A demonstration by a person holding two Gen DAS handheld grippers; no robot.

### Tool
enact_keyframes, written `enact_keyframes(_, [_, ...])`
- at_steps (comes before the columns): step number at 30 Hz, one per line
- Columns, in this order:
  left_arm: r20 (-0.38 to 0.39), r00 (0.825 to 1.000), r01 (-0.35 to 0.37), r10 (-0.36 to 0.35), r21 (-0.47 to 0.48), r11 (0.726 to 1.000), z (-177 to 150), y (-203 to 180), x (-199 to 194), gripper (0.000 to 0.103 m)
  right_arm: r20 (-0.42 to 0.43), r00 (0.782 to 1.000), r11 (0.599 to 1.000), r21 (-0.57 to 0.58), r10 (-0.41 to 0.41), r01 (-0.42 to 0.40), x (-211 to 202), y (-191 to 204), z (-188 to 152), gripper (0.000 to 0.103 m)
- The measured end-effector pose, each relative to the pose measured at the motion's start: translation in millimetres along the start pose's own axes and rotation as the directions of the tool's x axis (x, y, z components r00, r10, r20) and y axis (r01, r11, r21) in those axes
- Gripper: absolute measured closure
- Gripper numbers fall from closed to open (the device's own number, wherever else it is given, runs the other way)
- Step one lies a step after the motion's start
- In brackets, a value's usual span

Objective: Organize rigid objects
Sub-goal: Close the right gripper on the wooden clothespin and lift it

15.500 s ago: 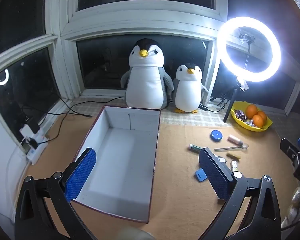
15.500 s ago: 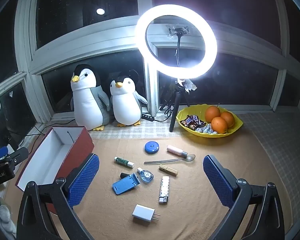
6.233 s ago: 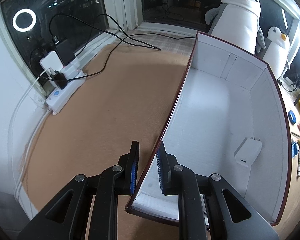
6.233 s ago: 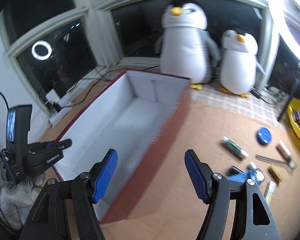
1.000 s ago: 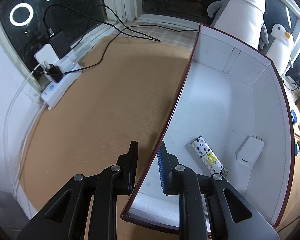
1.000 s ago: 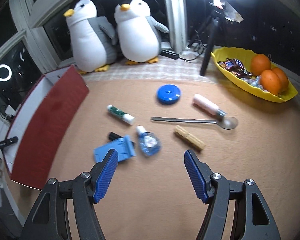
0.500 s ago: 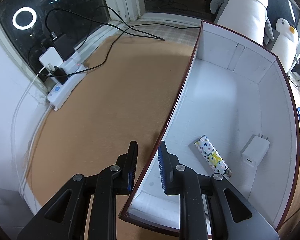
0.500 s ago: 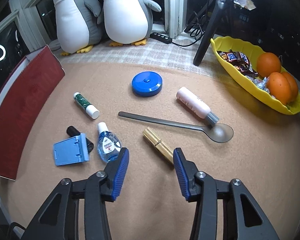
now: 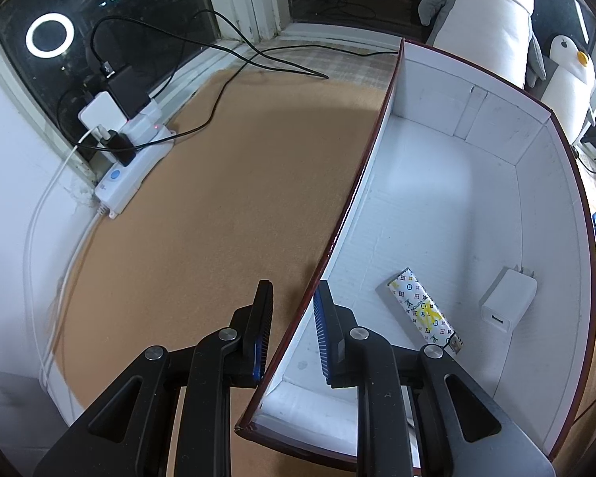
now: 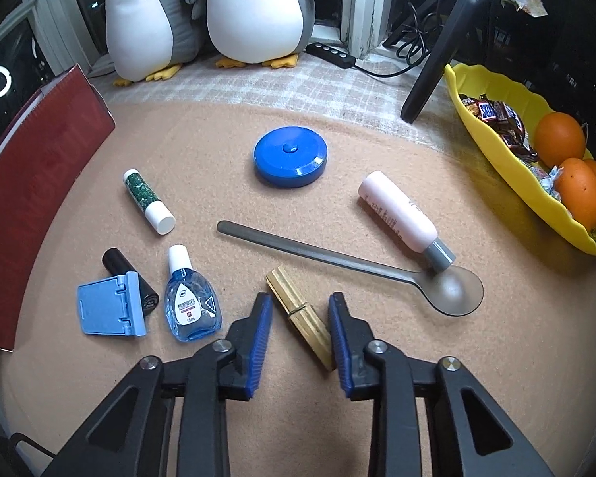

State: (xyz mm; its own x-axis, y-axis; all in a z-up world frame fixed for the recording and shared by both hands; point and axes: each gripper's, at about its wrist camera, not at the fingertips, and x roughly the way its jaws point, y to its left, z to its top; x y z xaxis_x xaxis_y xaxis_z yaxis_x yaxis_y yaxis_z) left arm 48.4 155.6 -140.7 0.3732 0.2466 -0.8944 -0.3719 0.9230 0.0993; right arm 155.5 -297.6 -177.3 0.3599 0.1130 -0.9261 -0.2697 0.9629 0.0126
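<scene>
Now, at the far left of the tabletop (image 9: pixel 218 206), a white power strip (image 9: pixel 133 167) with plugs and cables lies against the window wall. To its right, the left hand-held gripper (image 9: pixel 292 332) is clamped on the near end of the box's left wall, one pad outside and one inside. The box (image 9: pixel 552 198), dark red outside and white inside, holds a patterned lighter (image 9: pixel 419 310) and, to its right, a white charger (image 9: pixel 506 300), both near its front end and apart from each other. Two plush penguins (image 9: pixel 492 12) stand beyond the far end of the box.

In the right wrist view the box's red side (image 10: pixel 39 198) stands at the left. Right of it lie a blue folding stand (image 10: pixel 107 310) resting over a black tube (image 10: pixel 117 264), a green-and-white stick (image 10: pixel 147 196), and a blue eye-drop bottle (image 10: pixel 190 302). Further right, the right hand-held gripper (image 10: pixel 300 334) has just been closing, and its jaws now straddle a wooden clothespin (image 10: pixel 298 314) lying on the tabletop; the right pad looks to touch the pin's near end, while a gap shows at the left pad, so it is not yet gripped. Beyond it, a blue round case (image 10: pixel 290 155) sits far, a metal spoon (image 10: pixel 337 264) lies crosswise, and a pink bottle (image 10: pixel 401 212) rests with its grey cap touching the spoon's bowl. At the far right, a yellow dish (image 10: pixel 536 194) holds oranges (image 10: pixel 576 175) and wrapped sweets.
</scene>
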Motion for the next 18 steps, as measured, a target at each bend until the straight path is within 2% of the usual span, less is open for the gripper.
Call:
enact_keyframes(7, [0.001, 1.0, 0.008, -0.008, -0.003, 1.0, 0, 0, 1, 0.084, -0.013, 1.0, 1.0, 0.017, -0.001, 0.001, 0, 1, -2, 0.091])
enact_keyframes(18, [0.008, 0.999, 0.049, -0.048, -0.013, 0.999, 0, 4, 5, 0.084, 0.008, 1.0, 0.997, 0.083, 0.003, -0.004, -23, 9, -14, 0.092])
